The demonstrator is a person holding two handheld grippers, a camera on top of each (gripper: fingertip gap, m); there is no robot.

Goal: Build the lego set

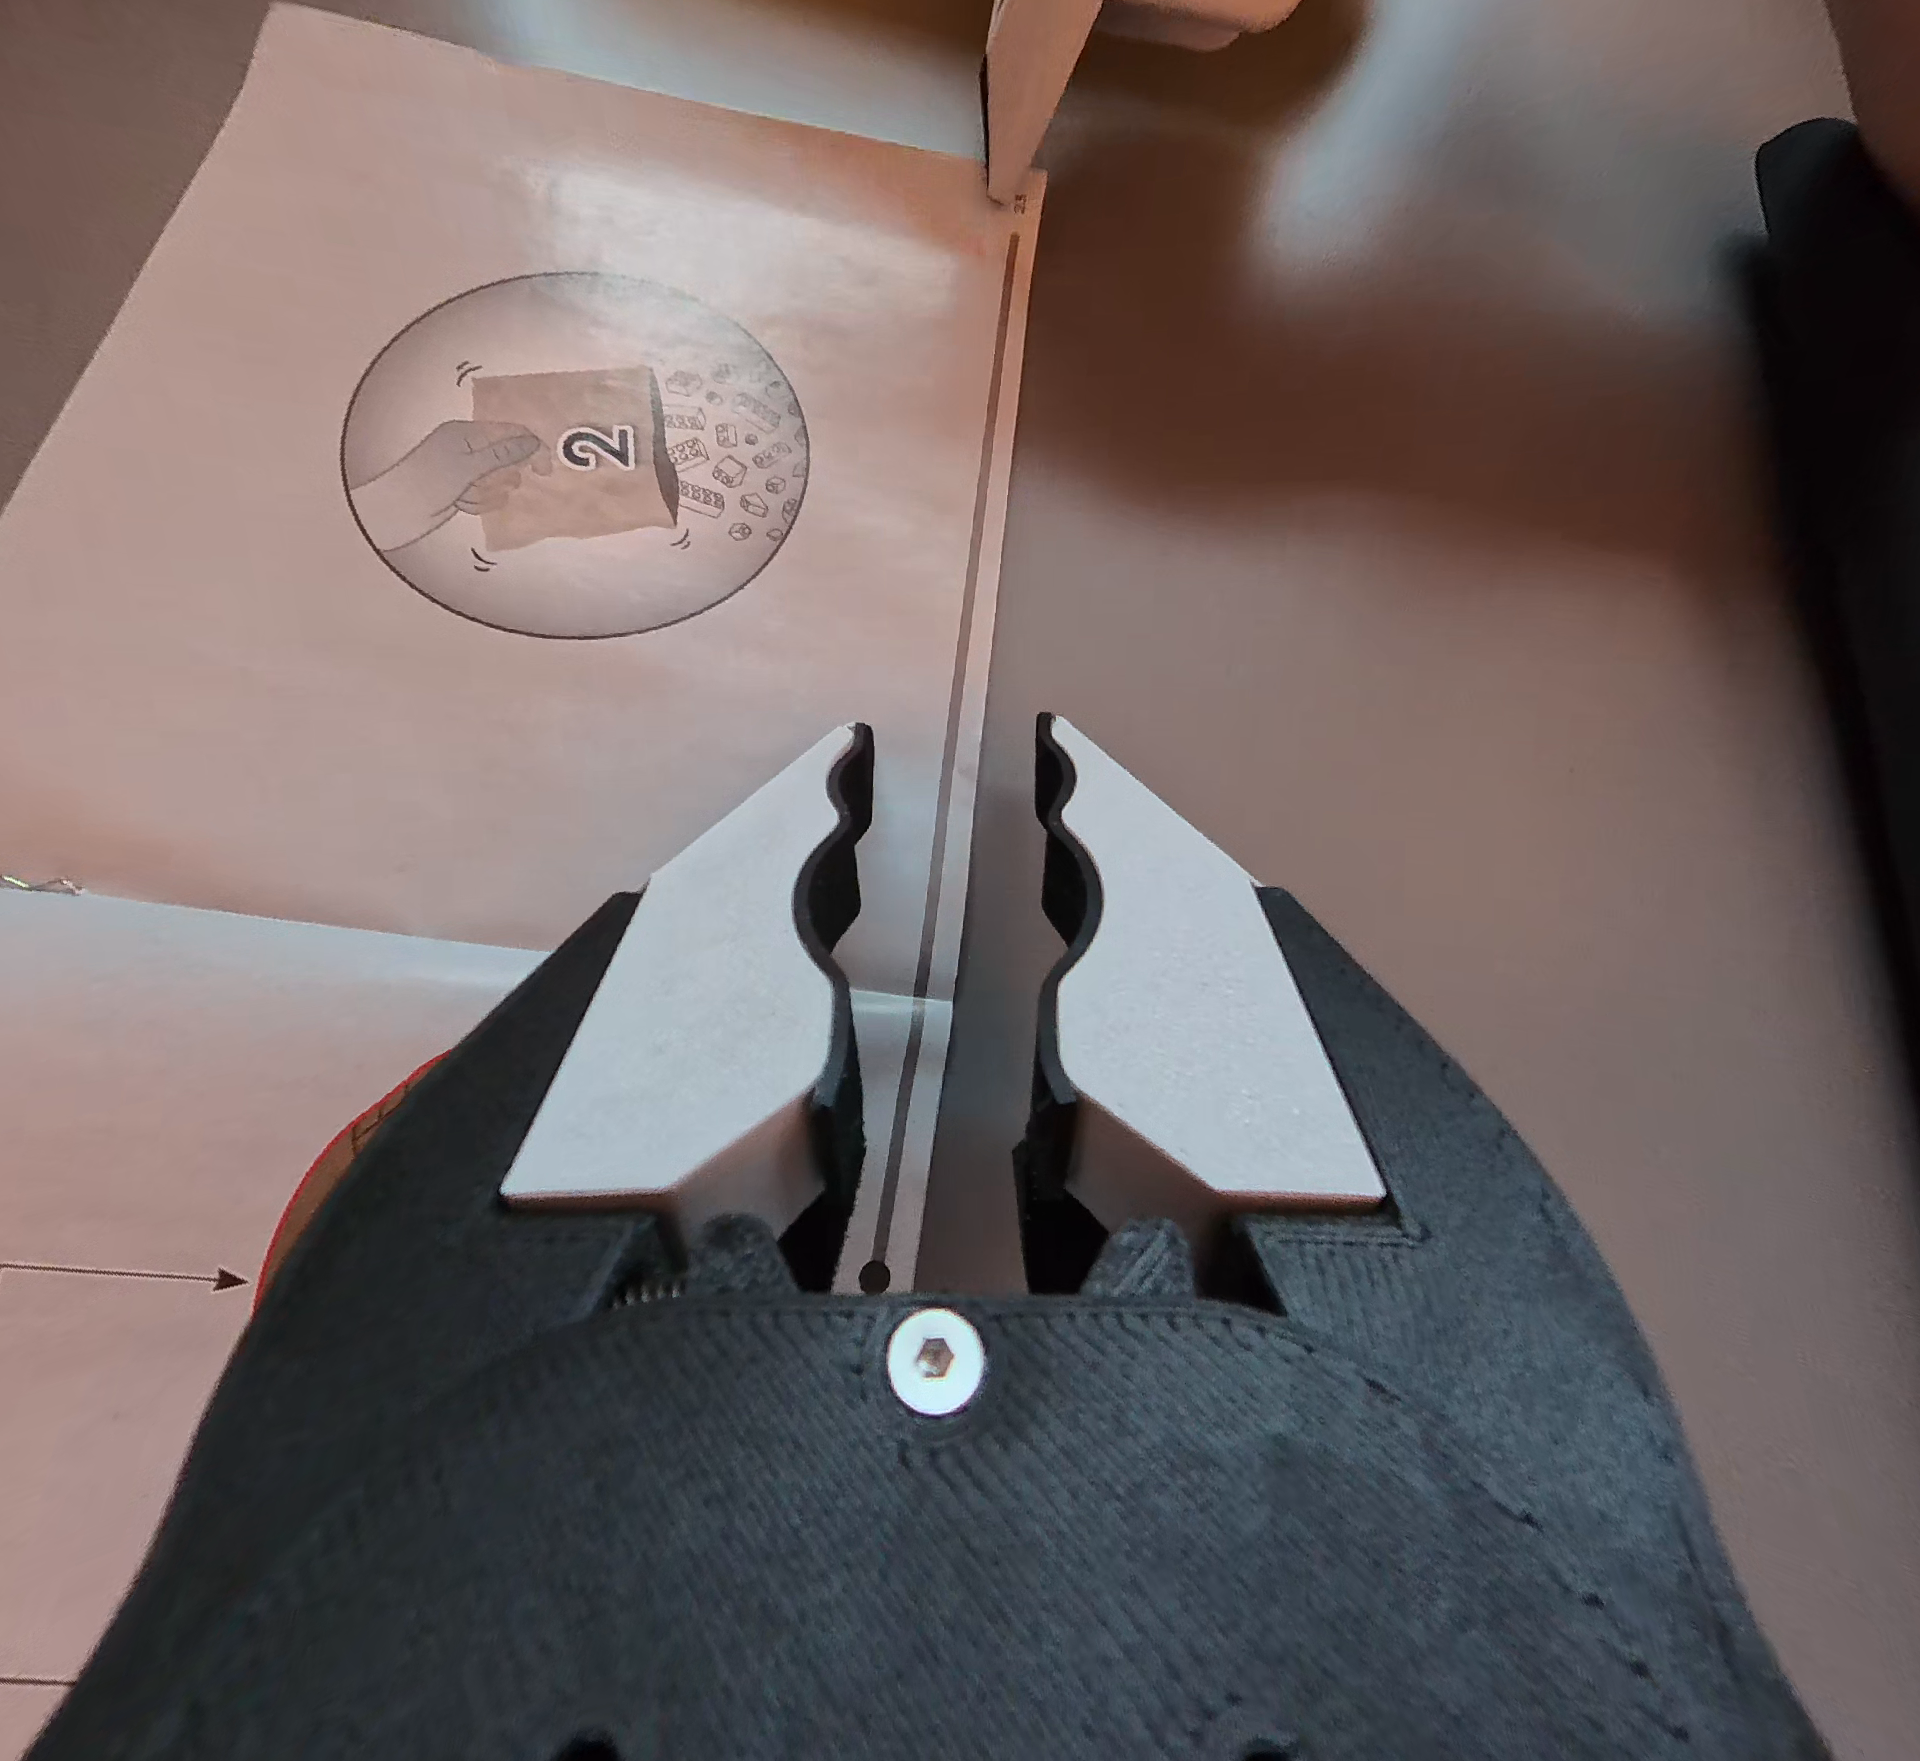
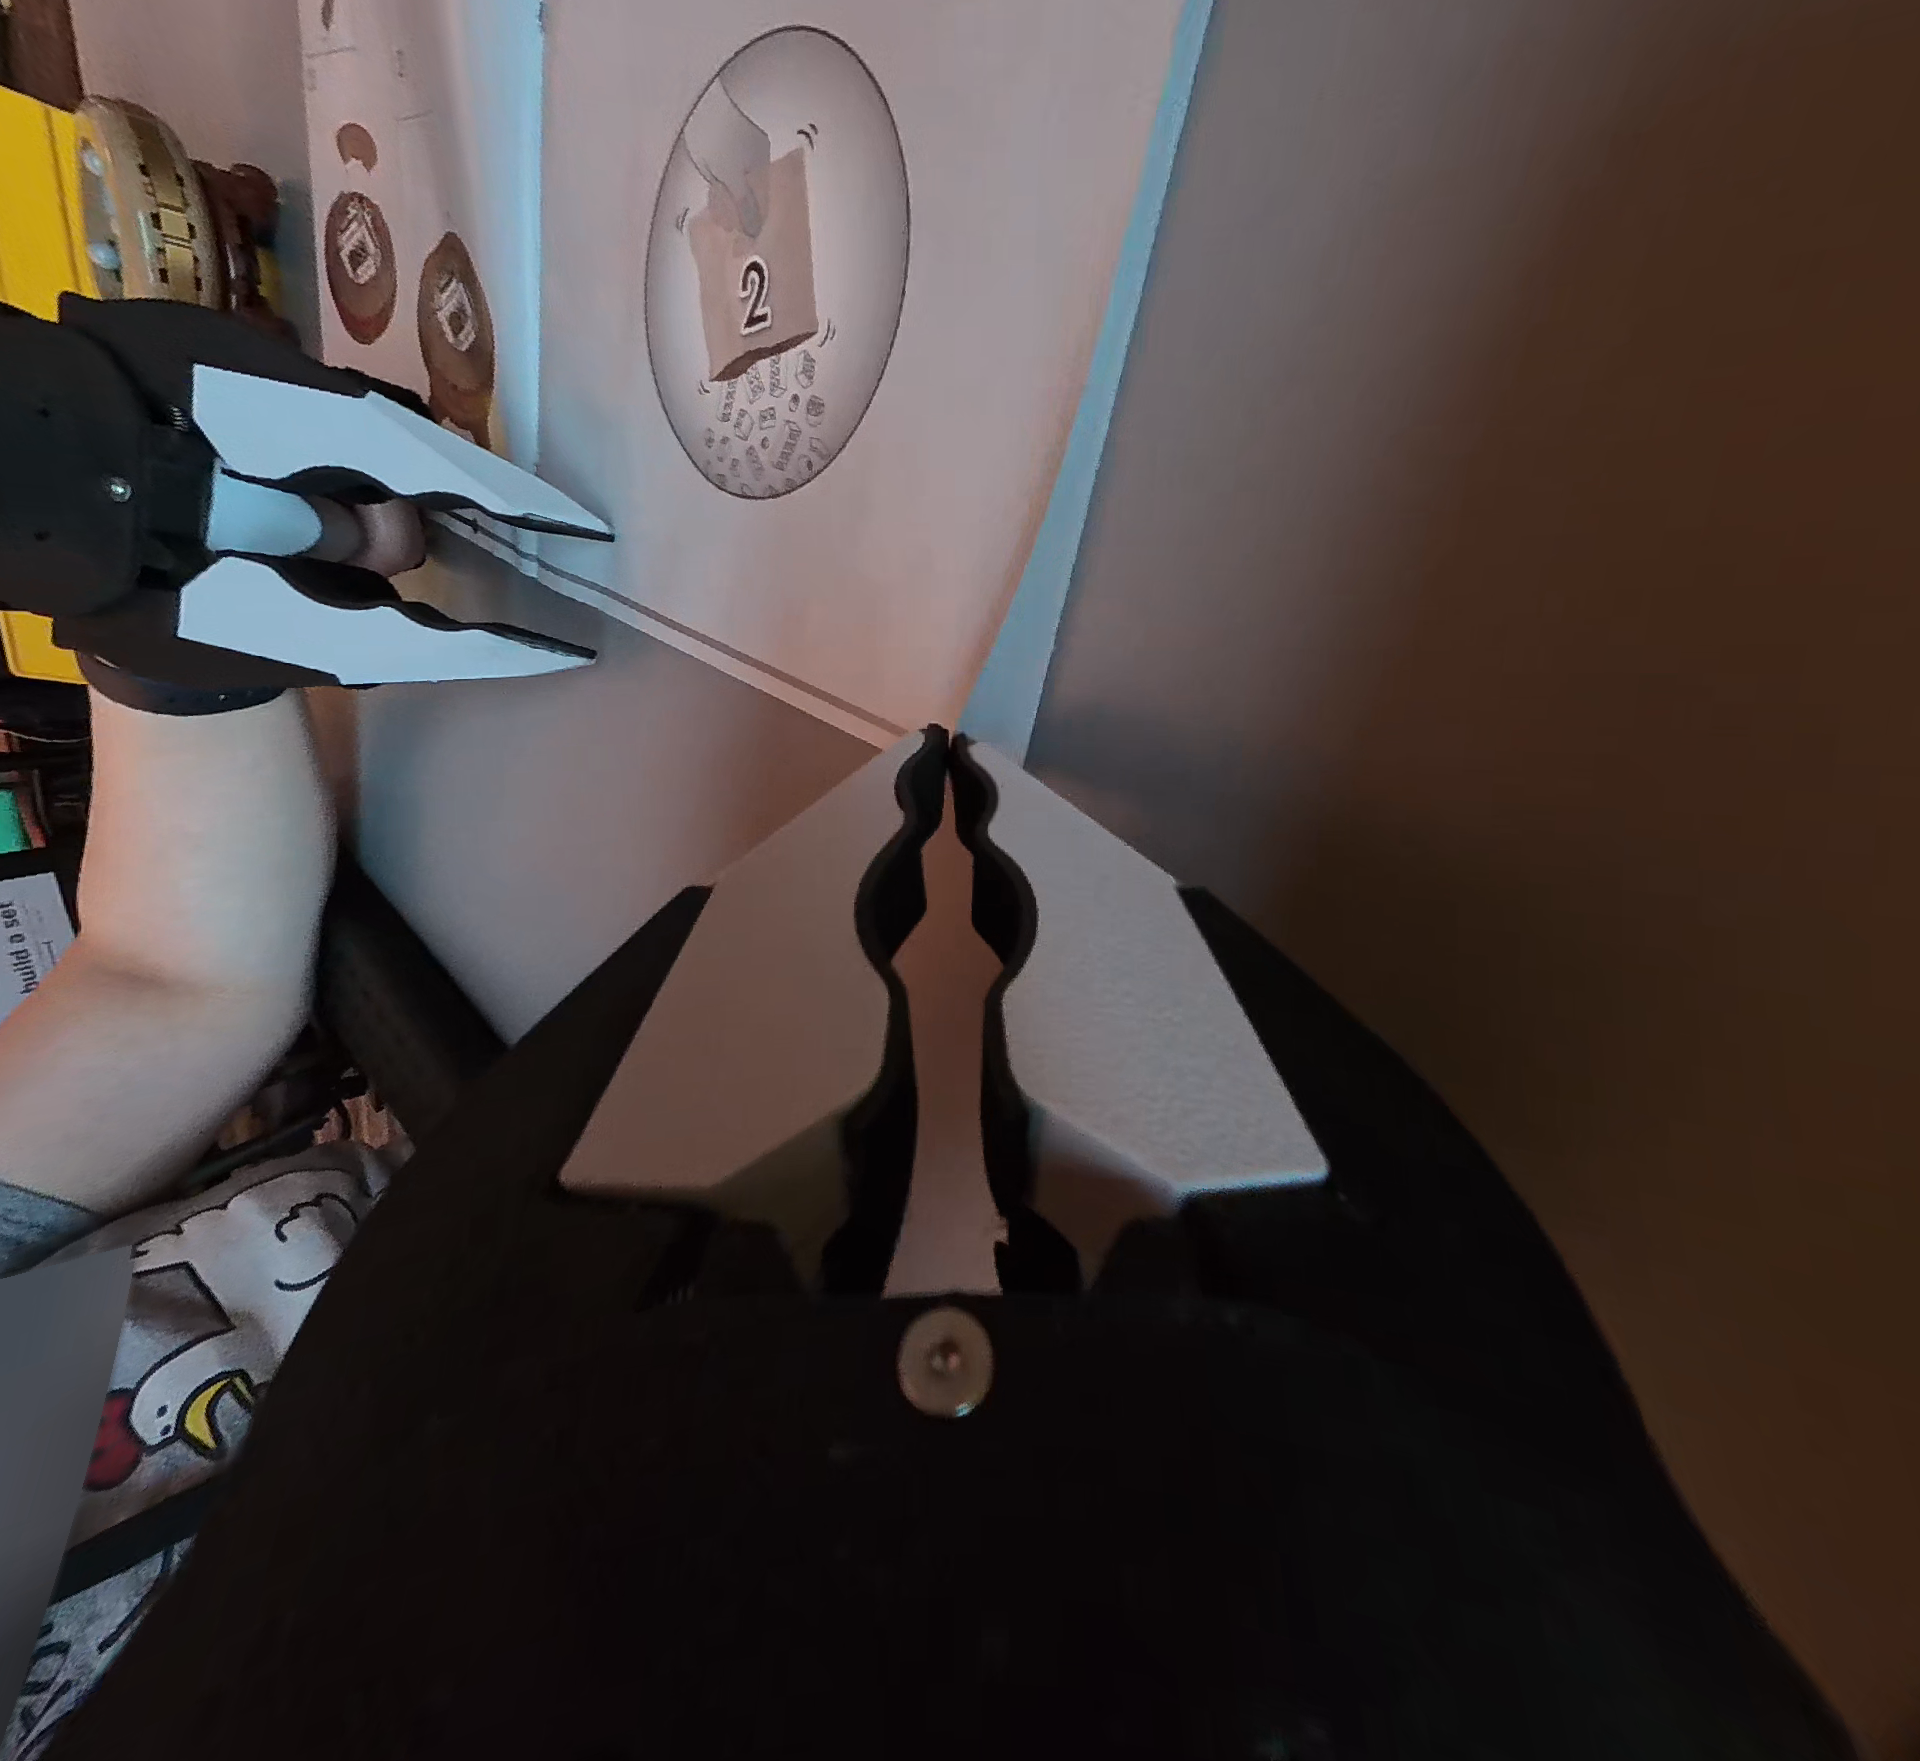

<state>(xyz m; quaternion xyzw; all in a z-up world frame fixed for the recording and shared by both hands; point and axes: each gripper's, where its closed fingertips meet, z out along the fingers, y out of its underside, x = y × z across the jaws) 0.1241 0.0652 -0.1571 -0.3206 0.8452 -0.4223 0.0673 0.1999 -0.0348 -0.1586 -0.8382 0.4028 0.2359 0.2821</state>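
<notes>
The instruction booklet (image 1: 468,724) lies open on the brown table, showing a page with a round drawing of a numbered bag spilling bricks. My left gripper (image 1: 954,735) is open and empty, its jaws straddling the page's right edge low over the table. My right gripper (image 2: 943,737) is shut on the near corner of that page (image 2: 935,153), and paper shows between its jaws. In the left wrist view one of the right gripper's white fingers (image 1: 1029,49) stands at the page's far corner. The left gripper (image 2: 603,591) also shows in the right wrist view, open at the booklet's edge.
A yellow box (image 2: 31,205) and a tan and brown part-built model (image 2: 156,215) stand beyond the booklet. A person's bare forearm (image 2: 187,880) reaches in behind the left gripper. Bare brown table (image 1: 1351,672) lies right of the booklet, with a dark object (image 1: 1829,361) at its edge. The gap from one gripper's tips to the other's is roughly 12 cm.
</notes>
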